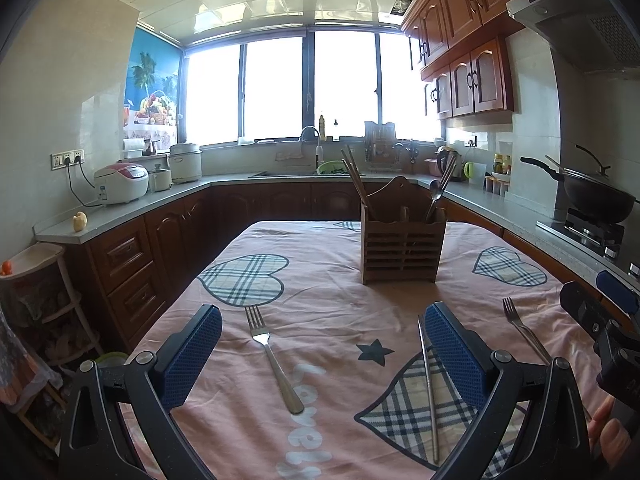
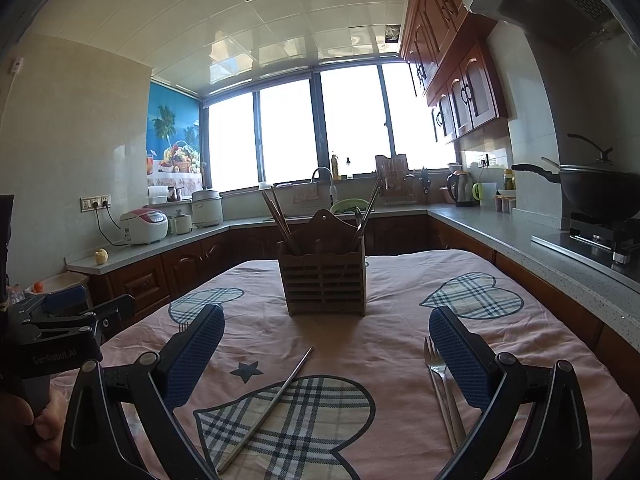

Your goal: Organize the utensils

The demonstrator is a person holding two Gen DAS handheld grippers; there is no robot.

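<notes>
We hold both tools, left (image 1: 322,354) and right (image 2: 326,354), spread and empty short of the holder (image 1: 403,240). Next, we judge, comes pinching the fork (image 1: 272,358) lying nearer us.

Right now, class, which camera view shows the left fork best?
The left wrist view: the left fork lies whole between the open fingers. The right wrist view shows only its tines, beside the left finger.

"GenRobot.AI" on the left gripper (image 2: 66,354); white lettering, perhaps "Lovely", on the pink tablecloth (image 1: 308,420).
</notes>
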